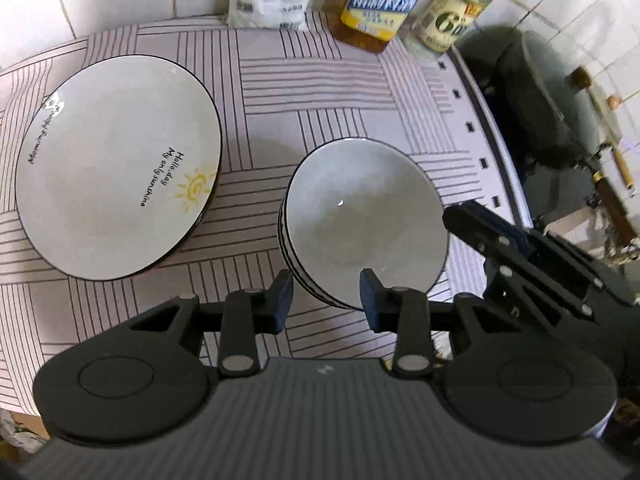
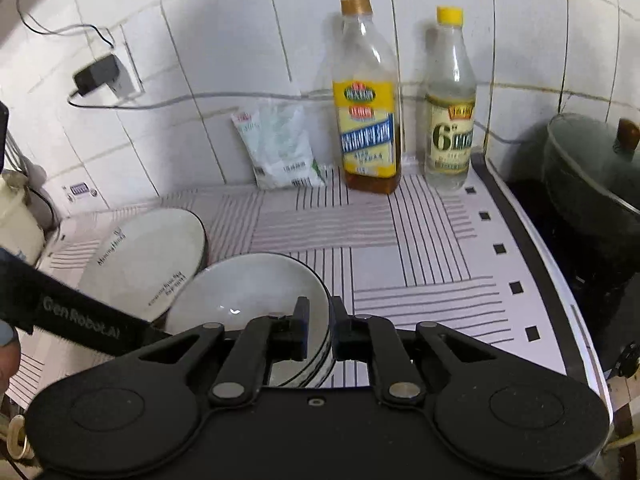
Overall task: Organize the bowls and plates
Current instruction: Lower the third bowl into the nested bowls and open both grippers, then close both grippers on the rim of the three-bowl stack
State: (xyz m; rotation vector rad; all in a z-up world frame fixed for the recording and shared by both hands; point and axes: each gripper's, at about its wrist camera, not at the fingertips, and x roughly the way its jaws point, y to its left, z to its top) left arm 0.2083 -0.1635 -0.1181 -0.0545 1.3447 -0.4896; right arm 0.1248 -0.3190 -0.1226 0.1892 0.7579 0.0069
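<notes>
A stack of white bowls (image 1: 360, 220) with black rims stands on the striped cloth (image 1: 320, 92). To its left lies a stack of white plates (image 1: 118, 168) with a yellow sun and lettering. My left gripper (image 1: 326, 300) is open; its pads straddle the near edge of the bowl stack without pressing on it. My right gripper (image 2: 320, 330) is shut on the right rim of the top bowl (image 2: 248, 292), one pad inside and one outside. In the left wrist view the right gripper (image 1: 464, 220) reaches in at the bowl's right side.
An oil bottle (image 2: 366, 120), a clear vinegar bottle (image 2: 450, 120) and a white bag (image 2: 284, 148) stand against the tiled wall. A lidded pot (image 2: 592, 168) sits on the stove right of the counter's black border. A charger (image 2: 96, 76) hangs in a wall socket.
</notes>
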